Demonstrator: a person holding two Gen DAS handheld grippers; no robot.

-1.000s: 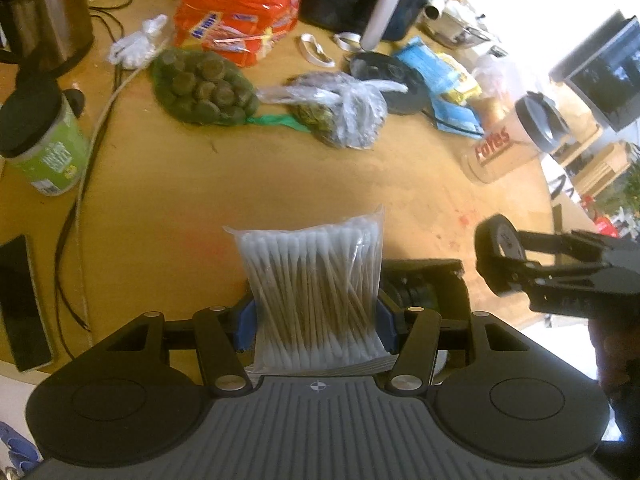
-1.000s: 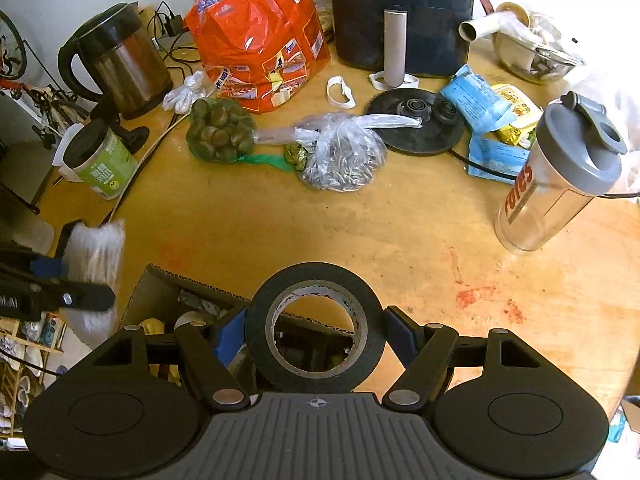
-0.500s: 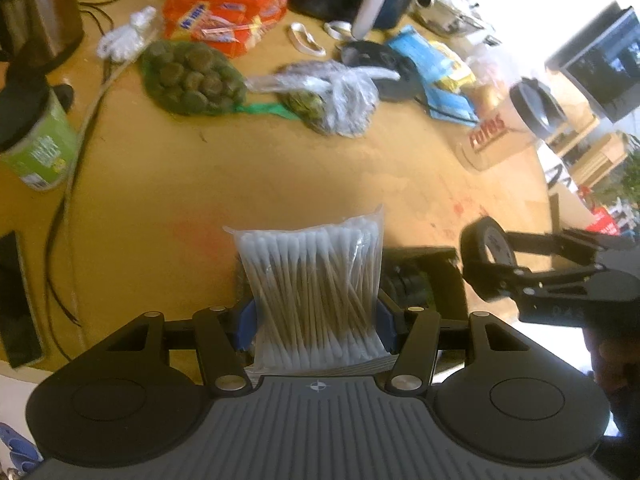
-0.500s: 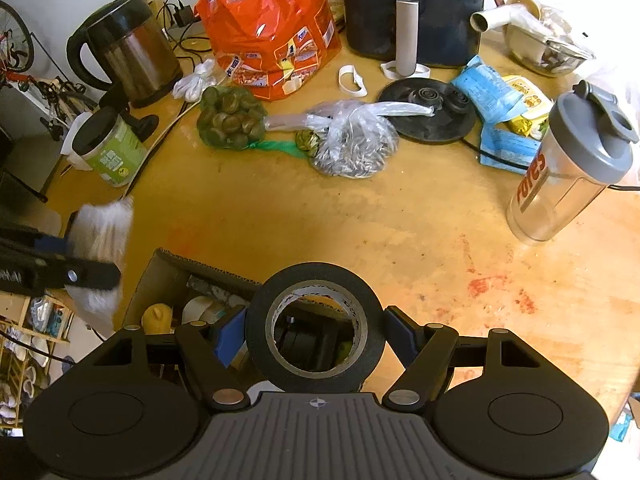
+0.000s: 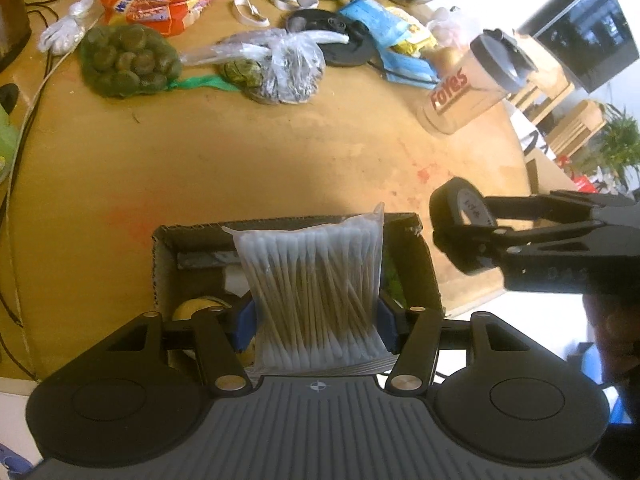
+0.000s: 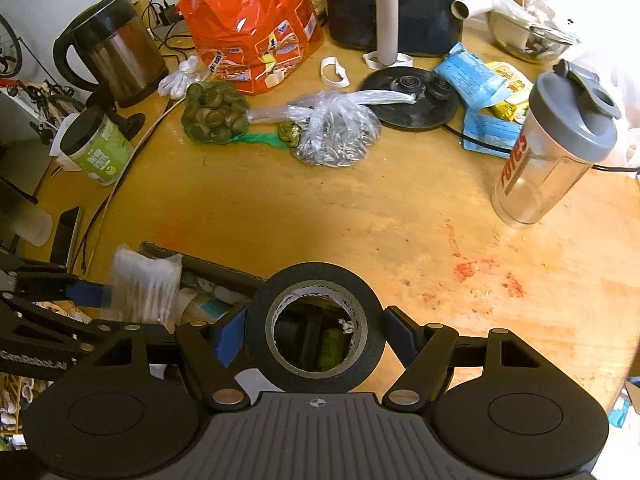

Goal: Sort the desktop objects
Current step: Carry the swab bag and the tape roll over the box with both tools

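Observation:
My left gripper is shut on a clear bag of cotton swabs, which hangs over the open cardboard box at the table's near edge. In the right wrist view the same bag of cotton swabs shows blurred at the left, above the box. My right gripper is shut on a black roll of tape, held upright over the box's right part. From the left wrist view the roll of tape hangs just right of the box.
The round wooden table carries a net of green fruit, a tied plastic bag, an orange snack bag, a kettle, a green jar, a shaker bottle and blue packets. Cables run along the left.
My left gripper has carried the swab bag rightwards and down, from beside the box to above its opening. The right gripper with the tape has hardly moved.

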